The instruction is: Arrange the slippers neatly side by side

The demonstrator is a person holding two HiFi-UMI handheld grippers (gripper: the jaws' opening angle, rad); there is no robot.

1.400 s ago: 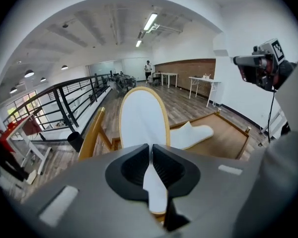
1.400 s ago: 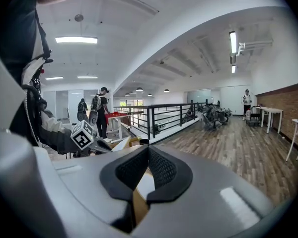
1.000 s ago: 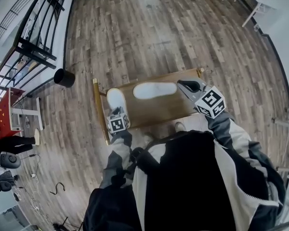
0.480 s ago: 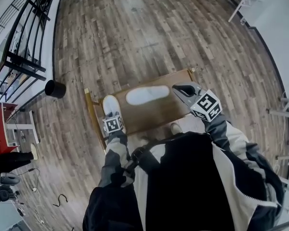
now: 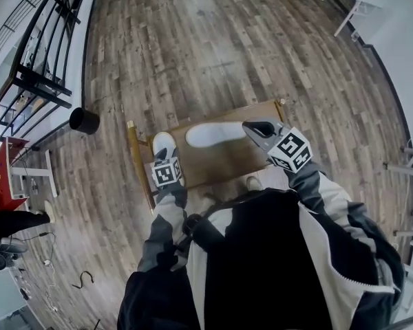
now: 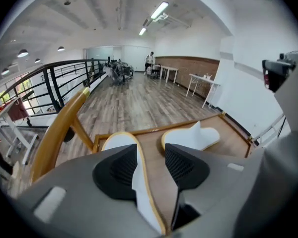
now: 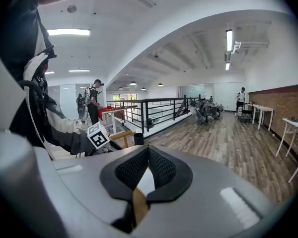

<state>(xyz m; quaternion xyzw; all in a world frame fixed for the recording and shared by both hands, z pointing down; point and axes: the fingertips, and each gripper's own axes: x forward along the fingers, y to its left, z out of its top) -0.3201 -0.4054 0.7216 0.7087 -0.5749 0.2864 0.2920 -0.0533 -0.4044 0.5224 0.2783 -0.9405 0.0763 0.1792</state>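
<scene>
Closing in over the past second, the right gripper had brought its tips from well clear of the crosswise slipper to just beside its right end. Both slippers kept their places on the worktop. The right gripper's jaws were clenched, tips meeting with nothing between them. A sliver of white slipper and brown wood showed beneath them in the right gripper view. The left gripper stayed low over the left slipper, its jaws released and straddling the slipper's right rim. The slipper's side sat close against the left pad, while the right pad stood apart over bare wood.

Both slippers were white with a thin tan edging round the sole. The left one lay at the worktop's left end, running lengthwise away from the person. The other lay across the far side at roughly a right angle to it. The two were near each other but apart, not yet side by side. A raised wooden rail ran along the worktop's left edge, close beside the left slipper.

Around the worktop stretched a plank floor. A black bin stood near a black railing to the left, with a red table lower on that side and white table legs at upper right. The person's black-and-white jacket filled the lower frame.
</scene>
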